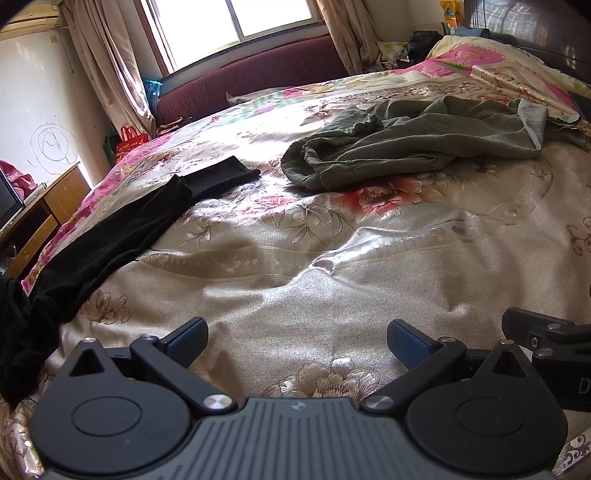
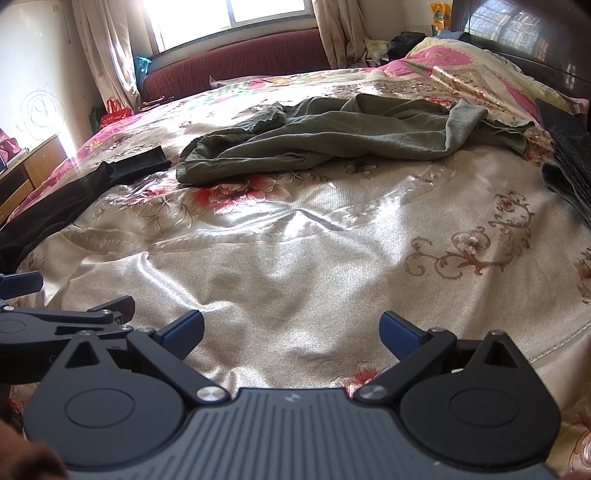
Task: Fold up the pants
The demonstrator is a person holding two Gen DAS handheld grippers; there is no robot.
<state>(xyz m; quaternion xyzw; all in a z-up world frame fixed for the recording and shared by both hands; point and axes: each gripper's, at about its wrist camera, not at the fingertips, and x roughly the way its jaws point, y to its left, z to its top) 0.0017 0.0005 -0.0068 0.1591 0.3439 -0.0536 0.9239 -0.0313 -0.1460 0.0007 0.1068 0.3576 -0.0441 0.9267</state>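
Crumpled olive-green pants [image 1: 413, 144] lie in a heap on the far middle of the bed; they also show in the right wrist view [image 2: 317, 136]. Black pants [image 1: 110, 229] lie stretched along the bed's left edge, also visible in the right wrist view [image 2: 70, 192]. My left gripper [image 1: 297, 343] is open and empty, low over the near bedspread, well short of both garments. My right gripper [image 2: 291, 332] is open and empty beside it, to its right. Part of the right gripper shows at the left view's right edge [image 1: 546, 336].
A floral satin bedspread [image 1: 332, 258] covers the bed. A dark grey garment [image 2: 569, 173] lies at the right edge. A maroon window seat [image 1: 258, 77], curtains, a wooden cabinet [image 1: 40, 218] at left and a dark headboard [image 2: 517, 33] surround the bed.
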